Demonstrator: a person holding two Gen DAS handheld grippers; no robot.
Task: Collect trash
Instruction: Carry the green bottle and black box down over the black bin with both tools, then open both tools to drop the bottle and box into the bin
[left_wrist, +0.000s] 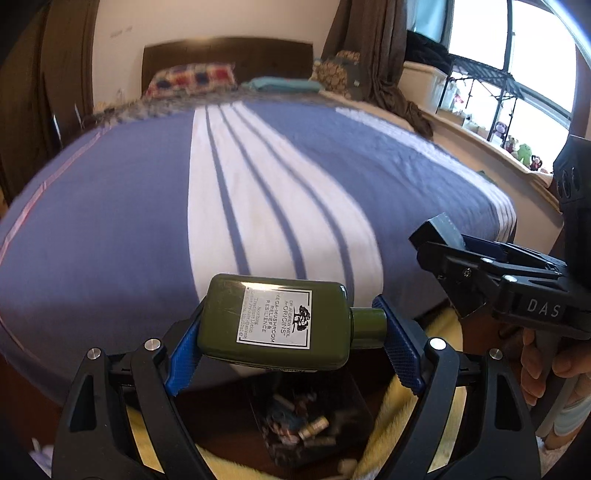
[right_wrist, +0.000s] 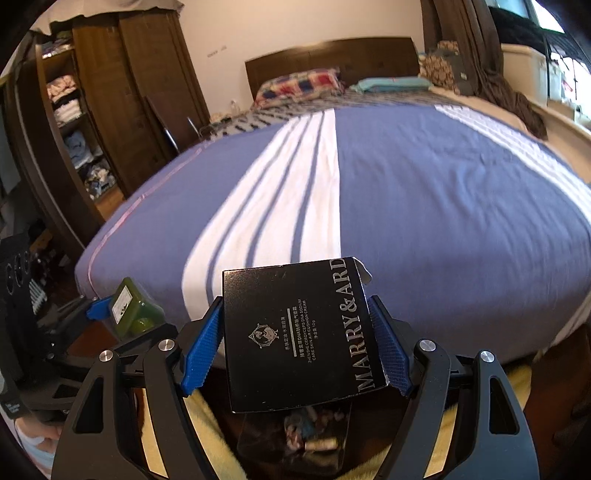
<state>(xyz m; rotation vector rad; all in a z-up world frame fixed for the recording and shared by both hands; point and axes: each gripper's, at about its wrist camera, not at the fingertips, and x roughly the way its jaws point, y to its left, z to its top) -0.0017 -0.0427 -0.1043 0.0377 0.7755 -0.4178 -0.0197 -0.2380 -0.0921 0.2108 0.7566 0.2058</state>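
Between wide-spread fingers (left_wrist: 400, 345), a green bottle (left_wrist: 275, 321); right-hand fingers (right_wrist: 202, 354) likewise, a black box (right_wrist: 299, 339).

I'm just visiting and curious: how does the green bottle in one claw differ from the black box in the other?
The green lotion bottle is rounded with a white label and a cap; the black cosmetics box is flat, square-edged, with silver lettering. The bottle lies sideways, clamped end to end in the left claw; the box is pinched across its sides in the right claw. The box's top flap looks torn; the bottle seems intact. Both are held above a dark bin of rubbish.
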